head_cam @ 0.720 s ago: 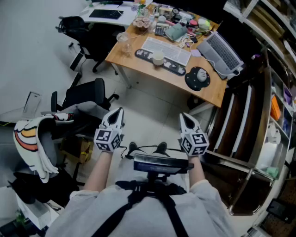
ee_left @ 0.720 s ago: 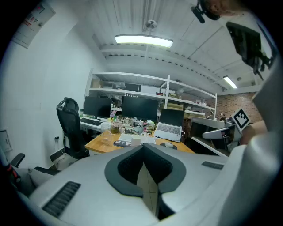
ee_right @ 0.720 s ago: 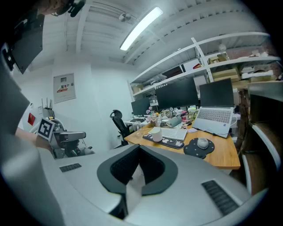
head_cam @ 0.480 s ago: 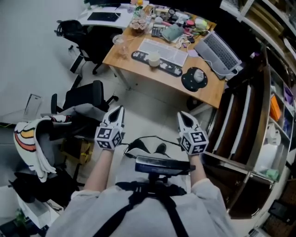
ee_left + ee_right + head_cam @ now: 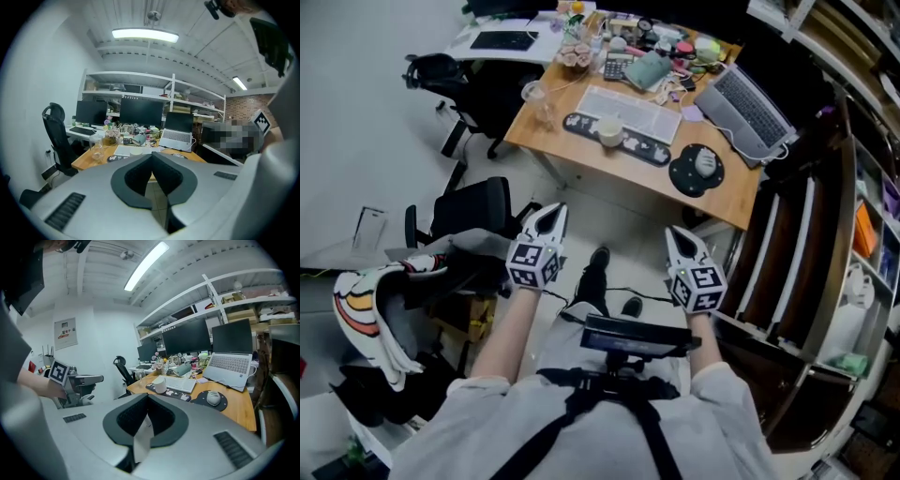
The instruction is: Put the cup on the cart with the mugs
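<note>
Left claw (image 5: 549,212), right claw (image 5: 676,234): slightly downtilted

Matt plastic, warm wood and clear glass under strip lighting.
The pale wooden table (image 5: 581,145) is showing a smooth, faintly glossy top, and the clear glass cup (image 5: 96,148) on it is glinting. The left tongs (image 5: 551,210) and right tongs (image 5: 675,234) are looking like smooth matt grey-white plastic, their black pads (image 5: 136,178) finely ribbed and rubbery. The silver laptop (image 5: 745,103) is gleaming like brushed metal, and the pale tiled floor (image 5: 609,216) is shining softly.
</note>
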Demonstrator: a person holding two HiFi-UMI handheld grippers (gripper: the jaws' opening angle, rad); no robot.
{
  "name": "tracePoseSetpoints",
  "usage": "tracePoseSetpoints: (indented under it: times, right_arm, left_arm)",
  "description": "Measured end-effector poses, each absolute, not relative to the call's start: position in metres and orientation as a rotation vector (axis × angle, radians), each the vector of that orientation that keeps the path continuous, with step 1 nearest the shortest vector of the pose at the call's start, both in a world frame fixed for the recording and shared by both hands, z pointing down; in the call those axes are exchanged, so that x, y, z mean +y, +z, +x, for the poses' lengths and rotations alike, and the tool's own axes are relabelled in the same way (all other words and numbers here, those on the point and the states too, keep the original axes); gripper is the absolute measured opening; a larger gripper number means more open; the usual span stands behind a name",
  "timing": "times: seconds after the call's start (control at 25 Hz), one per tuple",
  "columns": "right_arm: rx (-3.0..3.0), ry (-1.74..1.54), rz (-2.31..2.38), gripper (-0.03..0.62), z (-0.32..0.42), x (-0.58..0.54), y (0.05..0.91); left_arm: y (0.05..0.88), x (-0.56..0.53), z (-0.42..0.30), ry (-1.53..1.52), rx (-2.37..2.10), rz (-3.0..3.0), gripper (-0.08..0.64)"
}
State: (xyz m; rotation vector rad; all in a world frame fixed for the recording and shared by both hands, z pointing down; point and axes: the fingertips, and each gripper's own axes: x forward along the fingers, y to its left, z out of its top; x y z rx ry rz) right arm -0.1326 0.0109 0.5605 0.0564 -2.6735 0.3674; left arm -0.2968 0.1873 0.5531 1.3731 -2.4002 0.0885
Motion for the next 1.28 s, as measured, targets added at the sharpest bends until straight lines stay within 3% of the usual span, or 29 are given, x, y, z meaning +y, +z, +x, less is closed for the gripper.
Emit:
tracePoseSetpoints:
  times: [0.56, 0.88, 1.04, 1.28]
  right_arm:
    - [-2.653, 0.415, 0.339, -0.005, -0.221, -0.051, 0.576]
    - [-2.605, 0.399, 0.464, -0.004, -0.239, -0.068, 0.586]
    - [-2.588, 0.373, 0.521, -0.005, -0.254, -0.096, 0.597]
    - [-2.543, 0.36, 0.486, -0.004, -0.29, -0.133, 0.629]
  left_arm:
    - [0.618, 0.099, -0.417, 0.203, -2.22, 1.549, 0.014]
    - [0.667, 0.041, -0.456, 0.251, -2.094, 1.65, 0.333]
    - [0.694, 0.014, -0.472, 0.283, -2.045, 1.628, 0.424]
    - [0.727, -0.02, -0.486, 0.343, -1.995, 1.579, 0.492]
